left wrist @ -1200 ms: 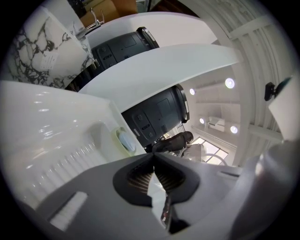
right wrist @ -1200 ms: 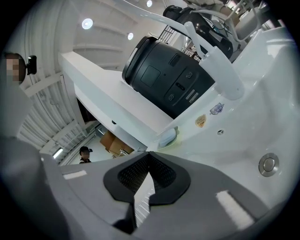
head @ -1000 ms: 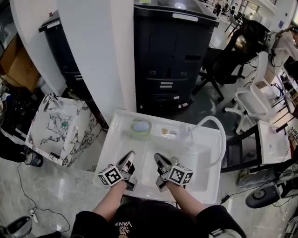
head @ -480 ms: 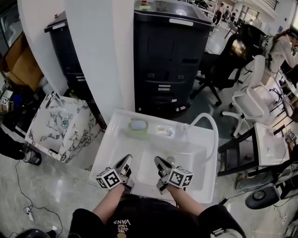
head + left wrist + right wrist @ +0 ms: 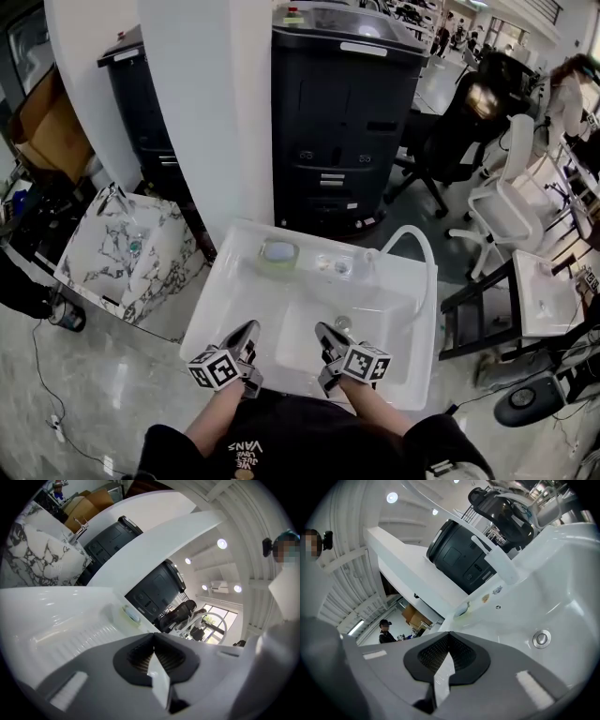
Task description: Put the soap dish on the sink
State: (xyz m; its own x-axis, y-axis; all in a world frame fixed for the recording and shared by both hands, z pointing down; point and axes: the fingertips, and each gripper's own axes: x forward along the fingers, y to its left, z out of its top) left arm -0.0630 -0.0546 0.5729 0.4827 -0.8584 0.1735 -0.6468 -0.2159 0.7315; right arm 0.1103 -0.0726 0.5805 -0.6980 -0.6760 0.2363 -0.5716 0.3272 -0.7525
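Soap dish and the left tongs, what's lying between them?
Nothing but bare white sink: the head view shows no object between the soap dish and the left tongs.

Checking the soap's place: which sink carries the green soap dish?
The plain white sink before the person: the green soap dish sits on its back ledge. The marbled sink at left carries none.

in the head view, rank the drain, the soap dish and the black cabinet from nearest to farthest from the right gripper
1. drain: in the bowl of the sink, just ahead of the right gripper.
2. soap dish: on the sink's back ledge, off to the left.
3. black cabinet: standing behind the sink.
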